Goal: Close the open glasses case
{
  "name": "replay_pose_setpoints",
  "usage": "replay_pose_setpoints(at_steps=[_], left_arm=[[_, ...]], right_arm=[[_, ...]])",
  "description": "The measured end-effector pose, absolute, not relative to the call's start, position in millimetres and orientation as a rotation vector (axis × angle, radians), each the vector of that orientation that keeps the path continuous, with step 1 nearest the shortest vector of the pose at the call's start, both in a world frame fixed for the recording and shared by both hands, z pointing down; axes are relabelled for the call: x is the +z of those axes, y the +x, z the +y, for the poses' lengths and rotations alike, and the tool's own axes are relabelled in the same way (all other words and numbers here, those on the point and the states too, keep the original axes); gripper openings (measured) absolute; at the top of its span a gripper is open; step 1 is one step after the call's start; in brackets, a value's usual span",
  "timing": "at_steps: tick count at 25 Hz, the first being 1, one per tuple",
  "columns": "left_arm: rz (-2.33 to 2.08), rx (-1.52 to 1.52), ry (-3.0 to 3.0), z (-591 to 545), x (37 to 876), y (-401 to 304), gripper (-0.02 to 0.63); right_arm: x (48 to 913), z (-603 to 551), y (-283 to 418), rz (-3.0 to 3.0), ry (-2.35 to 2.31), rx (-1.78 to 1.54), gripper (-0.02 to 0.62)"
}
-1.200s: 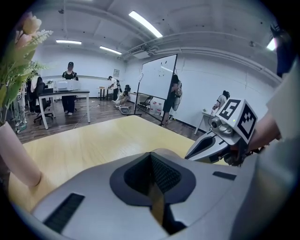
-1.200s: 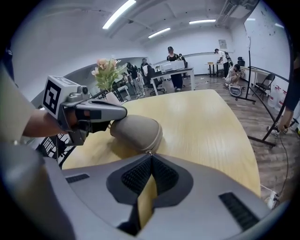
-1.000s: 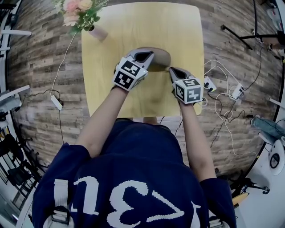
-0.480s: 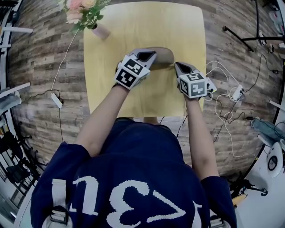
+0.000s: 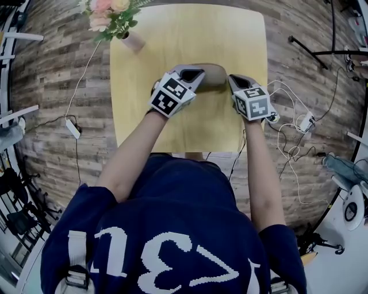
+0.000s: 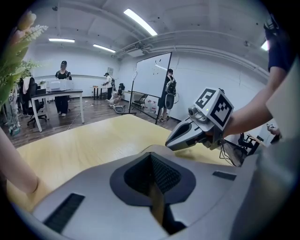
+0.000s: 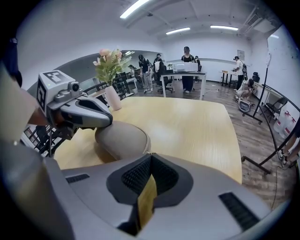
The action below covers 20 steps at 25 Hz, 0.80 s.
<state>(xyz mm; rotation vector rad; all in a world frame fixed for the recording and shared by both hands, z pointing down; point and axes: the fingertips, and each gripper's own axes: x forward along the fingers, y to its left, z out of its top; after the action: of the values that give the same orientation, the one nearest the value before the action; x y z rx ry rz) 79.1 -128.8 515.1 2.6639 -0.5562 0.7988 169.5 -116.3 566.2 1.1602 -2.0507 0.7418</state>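
Both left gripper (image 5: 200,71) and right gripper (image 5: 232,77) are shut, empty; a crooked push could slide the case (image 7: 119,138) between them.

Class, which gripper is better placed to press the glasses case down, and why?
Left. The left gripper lies over the glasses case, jaws together; the right gripper sits beside its end.

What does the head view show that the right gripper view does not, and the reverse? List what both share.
Head view only: cables and a white power strip on the floor, and the marker cube on the right gripper. Right gripper view only: people standing in the background, and that gripper's jaws closed together with nothing between. Both: the yellow table, flowers, tan glasses case and left gripper.
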Motion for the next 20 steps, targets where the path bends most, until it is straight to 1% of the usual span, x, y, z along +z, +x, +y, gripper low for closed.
replay_pose_setpoints(at_steps=[5, 12, 20], left_arm=[[-0.524, 0.825, 2.673, -122, 517, 80, 0.012], [-0.581, 0.755, 2.597, -111, 512, 63, 0.012], [-0.579, 0.804, 2.579, -64, 512, 49, 0.012]], right_arm=[[563, -79, 162, -2.099, 1.054, 0.696, 0.025], [562, -27, 119, -2.157, 0.917, 0.759, 0.025], [560, 16, 37, -2.277, 0.704, 0.794, 0.025]])
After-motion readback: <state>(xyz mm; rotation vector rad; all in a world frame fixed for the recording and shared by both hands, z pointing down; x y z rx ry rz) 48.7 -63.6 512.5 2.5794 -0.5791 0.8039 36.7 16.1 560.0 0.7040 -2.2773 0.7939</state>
